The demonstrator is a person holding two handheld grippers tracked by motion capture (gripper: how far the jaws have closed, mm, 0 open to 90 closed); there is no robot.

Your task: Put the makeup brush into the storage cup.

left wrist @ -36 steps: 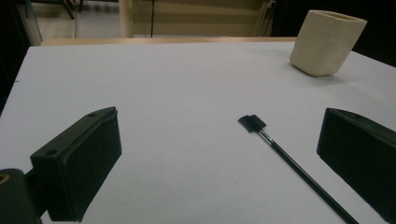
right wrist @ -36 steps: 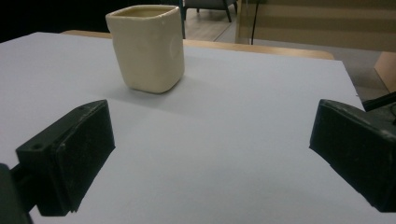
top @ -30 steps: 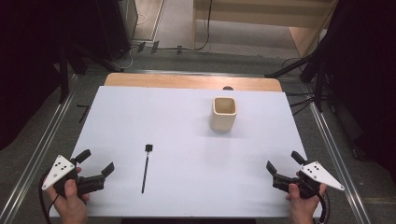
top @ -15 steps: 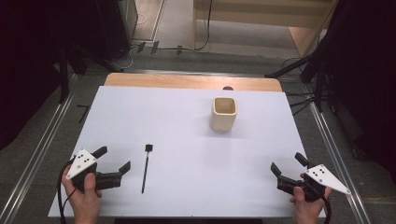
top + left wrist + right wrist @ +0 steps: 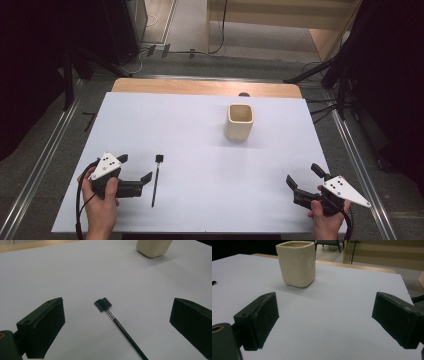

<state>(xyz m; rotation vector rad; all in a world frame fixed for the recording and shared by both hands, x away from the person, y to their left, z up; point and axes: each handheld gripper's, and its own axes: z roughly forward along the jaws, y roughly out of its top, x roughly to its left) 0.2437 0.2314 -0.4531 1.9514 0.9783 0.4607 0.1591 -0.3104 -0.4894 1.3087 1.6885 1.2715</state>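
left gripper (image 5: 135,171), jaws wide apart, sits just left of a thin black brush (image 5: 155,180) lying flat on the white table (image 5: 200,150); right gripper (image 5: 303,181), also spread, rests well apart near a cream cup (image 5: 239,121).

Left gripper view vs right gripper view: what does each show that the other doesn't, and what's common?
Left gripper view: the thin black brush with a small square head lying flat on the table between the open left gripper, head pointing away; the cream square ceramic cup cut off at the top edge.

Right gripper view: the cup whole and upright, ahead of the open right gripper; the wooden table edge and floor beyond; nothing lies between its jaws.

Both: the white tabletop, the cup, two black jaws spread wide.
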